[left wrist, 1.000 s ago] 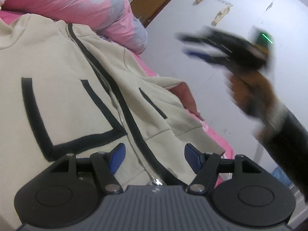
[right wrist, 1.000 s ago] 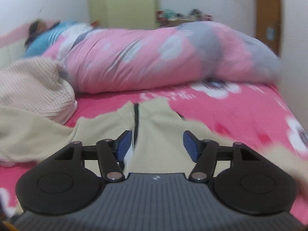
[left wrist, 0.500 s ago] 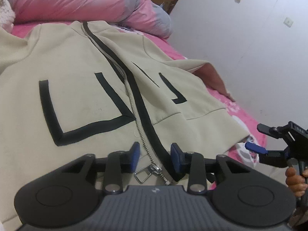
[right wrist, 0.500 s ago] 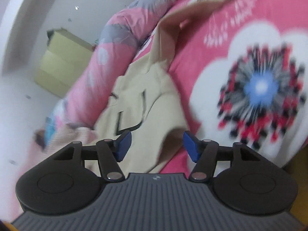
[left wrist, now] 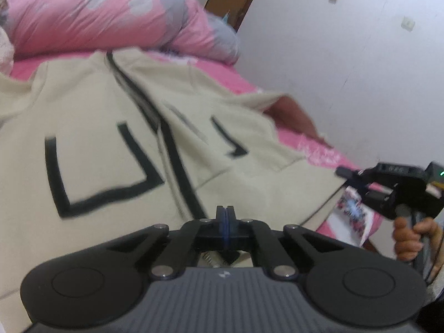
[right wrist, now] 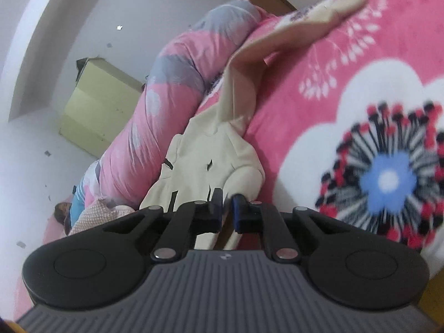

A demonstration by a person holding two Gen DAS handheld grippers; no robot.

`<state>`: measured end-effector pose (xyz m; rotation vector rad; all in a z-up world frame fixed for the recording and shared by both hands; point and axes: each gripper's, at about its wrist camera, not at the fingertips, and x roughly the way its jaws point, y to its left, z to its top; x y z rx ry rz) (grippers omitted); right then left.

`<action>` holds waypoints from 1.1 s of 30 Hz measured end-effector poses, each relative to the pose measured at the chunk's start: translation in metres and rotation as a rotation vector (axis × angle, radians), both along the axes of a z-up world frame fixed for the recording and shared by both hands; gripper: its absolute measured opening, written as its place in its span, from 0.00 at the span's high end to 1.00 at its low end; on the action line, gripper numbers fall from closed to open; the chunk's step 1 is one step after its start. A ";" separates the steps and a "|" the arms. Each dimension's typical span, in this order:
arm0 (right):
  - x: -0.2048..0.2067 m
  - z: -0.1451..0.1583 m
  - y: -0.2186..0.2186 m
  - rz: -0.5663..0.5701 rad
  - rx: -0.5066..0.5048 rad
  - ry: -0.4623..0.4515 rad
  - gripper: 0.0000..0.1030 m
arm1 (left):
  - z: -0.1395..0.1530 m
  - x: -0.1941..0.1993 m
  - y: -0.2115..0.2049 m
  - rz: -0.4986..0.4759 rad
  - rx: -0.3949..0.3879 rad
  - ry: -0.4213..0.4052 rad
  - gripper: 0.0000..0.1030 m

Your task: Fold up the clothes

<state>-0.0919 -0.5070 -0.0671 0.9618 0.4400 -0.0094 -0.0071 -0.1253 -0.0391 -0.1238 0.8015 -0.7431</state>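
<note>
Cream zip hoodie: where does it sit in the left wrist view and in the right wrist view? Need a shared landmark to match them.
Left wrist: the cream zip hoodie fills the left and centre, its zipper running down to the shut left gripper.
Right wrist: it lies centre-left as a narrow strip running up from the right gripper, sleeve stretched toward the top right.
Shared landmark: the rolled pink and grey quilt beyond the hoodie.
</note>
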 end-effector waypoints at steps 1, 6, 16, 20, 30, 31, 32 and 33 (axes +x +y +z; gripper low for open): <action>0.000 0.001 -0.001 0.013 -0.013 0.002 0.91 | -0.004 0.001 -0.001 0.000 0.010 0.017 0.99; -0.030 0.005 0.003 0.065 -0.157 0.011 0.62 | -0.005 0.001 0.008 -0.010 0.002 0.005 0.74; -0.045 0.036 0.056 0.088 -0.675 -0.100 0.49 | 0.003 -0.007 0.025 -0.030 0.024 -0.064 0.38; -0.022 0.050 0.123 0.362 -0.894 -0.209 0.49 | 0.002 0.001 0.048 0.060 -0.001 -0.037 0.38; 0.018 0.029 0.248 0.872 -1.268 -0.228 0.50 | -0.005 0.019 0.077 0.153 0.010 -0.017 0.39; 0.023 0.026 0.252 0.889 -1.295 -0.202 0.51 | -0.007 0.019 0.078 0.151 0.006 -0.016 0.39; 0.027 0.023 0.254 0.896 -1.307 -0.181 0.51 | -0.008 0.019 0.078 0.149 0.003 -0.016 0.39; 0.032 0.022 0.254 0.896 -1.295 -0.163 0.52 | -0.009 0.019 0.078 0.148 0.003 -0.018 0.39</action>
